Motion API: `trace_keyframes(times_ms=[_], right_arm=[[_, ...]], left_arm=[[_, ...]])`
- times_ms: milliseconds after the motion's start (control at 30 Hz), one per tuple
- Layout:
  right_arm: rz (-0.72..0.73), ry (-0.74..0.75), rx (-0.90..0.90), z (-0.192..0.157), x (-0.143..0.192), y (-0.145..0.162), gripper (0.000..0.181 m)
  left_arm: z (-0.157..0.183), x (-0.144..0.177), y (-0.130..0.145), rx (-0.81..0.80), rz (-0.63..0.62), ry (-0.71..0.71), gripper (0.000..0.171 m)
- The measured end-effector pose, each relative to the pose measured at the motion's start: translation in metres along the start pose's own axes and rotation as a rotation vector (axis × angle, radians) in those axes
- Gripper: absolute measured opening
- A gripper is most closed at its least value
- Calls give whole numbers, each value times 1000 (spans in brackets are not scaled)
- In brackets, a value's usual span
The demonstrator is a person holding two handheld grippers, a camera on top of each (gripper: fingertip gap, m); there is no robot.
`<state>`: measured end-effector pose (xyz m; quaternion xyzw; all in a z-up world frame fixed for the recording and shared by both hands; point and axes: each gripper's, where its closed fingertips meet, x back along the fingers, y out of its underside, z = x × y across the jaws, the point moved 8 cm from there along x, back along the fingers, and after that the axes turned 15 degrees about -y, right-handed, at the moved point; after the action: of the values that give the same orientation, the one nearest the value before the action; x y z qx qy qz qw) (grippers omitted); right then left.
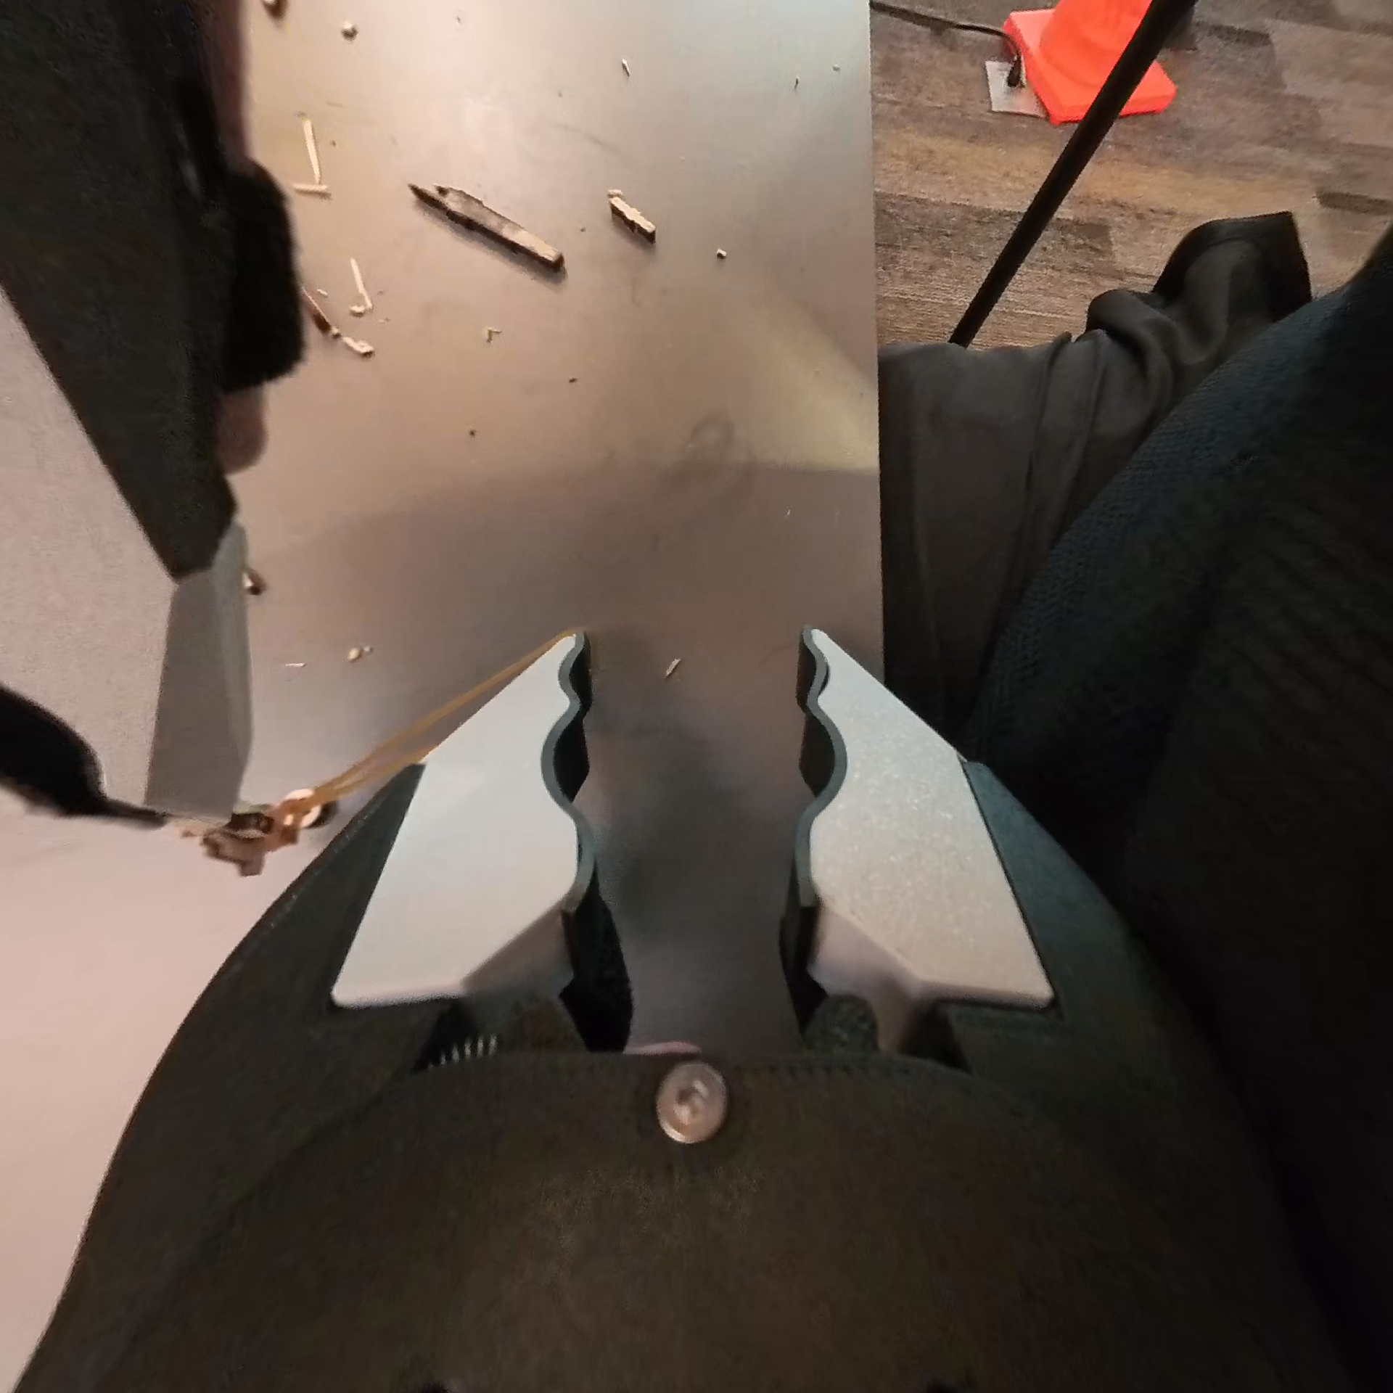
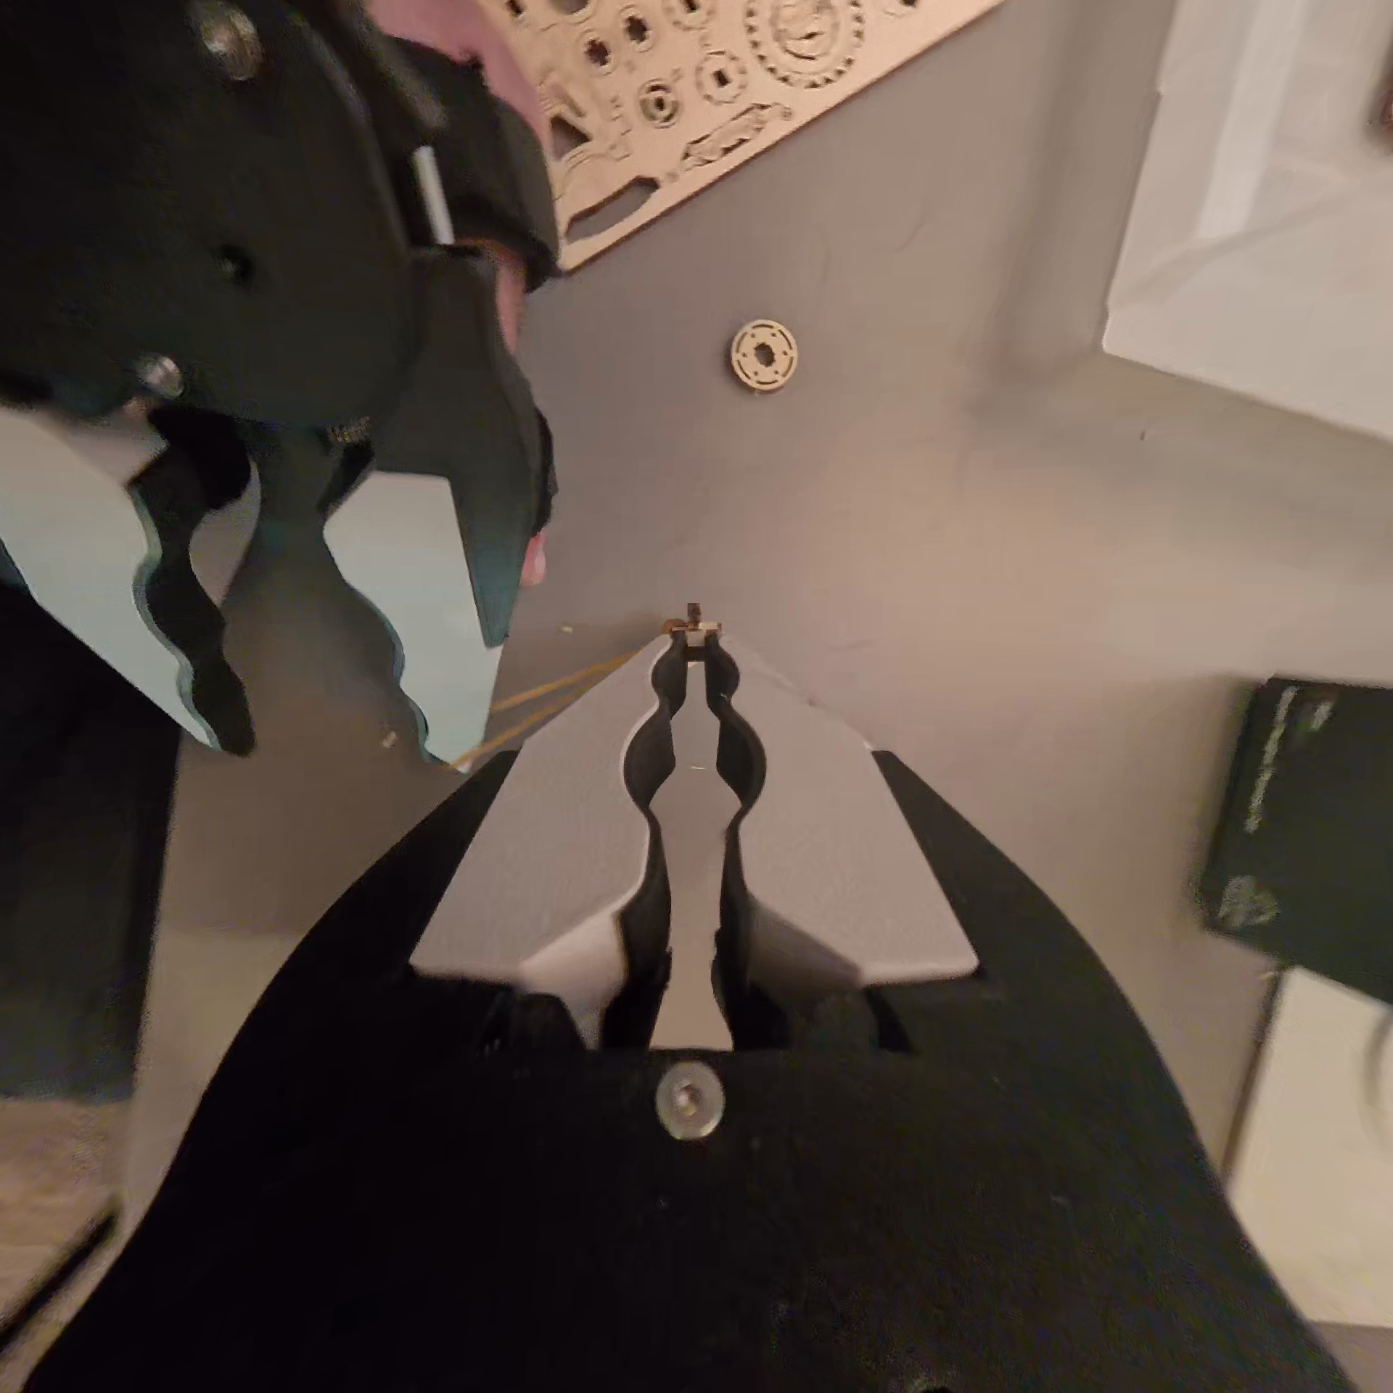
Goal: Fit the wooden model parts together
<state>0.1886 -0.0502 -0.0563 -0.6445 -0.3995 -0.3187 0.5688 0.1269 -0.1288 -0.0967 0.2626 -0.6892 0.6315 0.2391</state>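
My right gripper (image 2: pixel 693 641) is shut on a small wooden part (image 2: pixel 694 627) at its fingertips, held over the grey table (image 2: pixel 904 528). A tan rubber band (image 2: pixel 558 693) stretches from that part to one fingertip of my left gripper (image 2: pixel 335 746), which is at the upper left of the right wrist view. In the left wrist view my left gripper (image 1: pixel 695 648) is open with nothing between its jaws. The rubber band (image 1: pixel 437 724) runs along its left finger to the small part (image 1: pixel 256 829), held by the right gripper (image 1: pixel 226 818).
A laser-cut wooden sheet (image 2: pixel 678 90) and a round wooden disc (image 2: pixel 763 356) lie farther back. A white box (image 2: pixel 1244 188) and a dark booklet (image 2: pixel 1296 829) are at the right. Wood scraps (image 1: pixel 490 226) litter the table (image 1: pixel 603 452). A person's dark-clothed leg (image 1: pixel 1131 603) and an orange cone (image 1: pixel 1085 68) are beyond the table edge.
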Motion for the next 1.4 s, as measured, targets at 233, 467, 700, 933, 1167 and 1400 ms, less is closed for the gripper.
trace_keyframes(times_ms=[233,467,700,933,1167,1400], right_arm=[[288,92,-507,-4,2,11,2],[329,122,-731,-9,-4,18,2],[324,127,-796,-9,-7,16,2],[334,133,-857,-10,-6,20,2],[362,133,-916,-9,-7,20,2],[373,133,-956,-9,-8,20,2]], left_arm=[[-6,11,4,3,15,-21,50],[-7,12,9,7,23,-14,48],[-9,12,12,14,29,-12,47],[-8,11,12,9,35,0,47],[-8,11,12,12,41,6,47],[-8,11,12,12,49,10,47]])
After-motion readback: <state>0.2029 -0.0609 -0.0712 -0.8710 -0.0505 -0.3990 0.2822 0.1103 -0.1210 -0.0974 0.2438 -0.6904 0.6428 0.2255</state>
